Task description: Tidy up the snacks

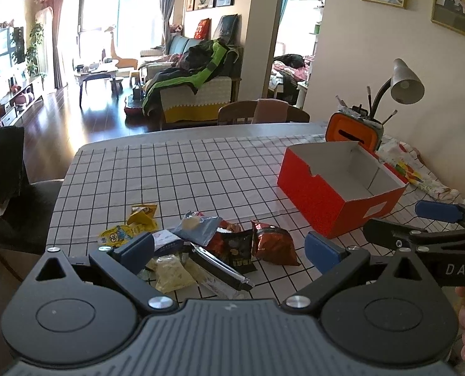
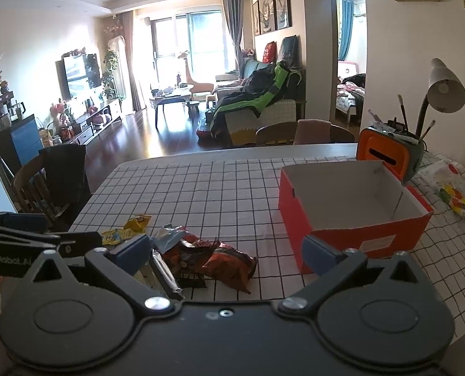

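A pile of snack packets (image 1: 219, 247) lies on the checked tablecloth near the front edge: yellow packets (image 1: 141, 216), a grey foil bag (image 1: 198, 227), dark red bags (image 1: 273, 247) and pale yellow ones (image 1: 169, 274). An empty orange cardboard box (image 1: 342, 178) stands to their right. My left gripper (image 1: 229, 250) hovers open just over the pile, nothing between its fingers. My right gripper (image 2: 226, 253) is open too, with the red bags (image 2: 229, 260) and the box (image 2: 351, 200) ahead of it. The right gripper's blue pads (image 1: 439, 211) also appear in the left wrist view.
An orange and grey pen holder (image 2: 389, 153) and a grey desk lamp (image 2: 442, 91) stand behind the box by the wall. A patterned cloth (image 2: 451, 191) lies at the right. Wooden chairs (image 2: 295, 131) stand at the far and left sides of the table.
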Available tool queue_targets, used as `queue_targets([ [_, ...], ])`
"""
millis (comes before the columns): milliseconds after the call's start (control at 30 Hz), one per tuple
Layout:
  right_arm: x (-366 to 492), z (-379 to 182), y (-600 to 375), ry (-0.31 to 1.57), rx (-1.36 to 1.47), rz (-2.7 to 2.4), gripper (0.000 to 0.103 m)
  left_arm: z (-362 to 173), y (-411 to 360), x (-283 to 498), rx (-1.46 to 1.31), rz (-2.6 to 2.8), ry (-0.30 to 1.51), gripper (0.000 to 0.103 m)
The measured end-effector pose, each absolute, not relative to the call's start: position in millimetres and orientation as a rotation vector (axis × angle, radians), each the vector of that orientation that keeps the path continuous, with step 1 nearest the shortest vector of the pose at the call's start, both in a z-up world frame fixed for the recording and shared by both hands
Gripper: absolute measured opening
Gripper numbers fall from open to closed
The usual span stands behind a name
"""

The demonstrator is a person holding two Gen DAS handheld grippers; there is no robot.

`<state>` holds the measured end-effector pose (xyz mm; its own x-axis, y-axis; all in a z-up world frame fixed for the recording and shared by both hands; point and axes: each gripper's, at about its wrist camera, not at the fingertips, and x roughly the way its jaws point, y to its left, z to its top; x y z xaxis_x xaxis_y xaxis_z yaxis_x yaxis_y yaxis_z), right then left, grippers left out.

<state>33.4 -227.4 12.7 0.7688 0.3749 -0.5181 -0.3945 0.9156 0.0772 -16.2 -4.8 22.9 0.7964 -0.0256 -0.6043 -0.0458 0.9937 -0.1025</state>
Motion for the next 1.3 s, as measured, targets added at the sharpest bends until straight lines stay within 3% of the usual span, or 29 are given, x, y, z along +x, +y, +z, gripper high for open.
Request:
queue_targets([
  [733, 65, 1, -222, 0.58, -0.059, 0.468, 0.103, 11, -3, 10, -0.119, 0.048, 0.688, 0.103],
  [1300, 150, -55, -196, 0.709, -0.202, 0.711, 0.1, -26, 26, 53, -0.176, 0.161, 0.812, 0.103],
])
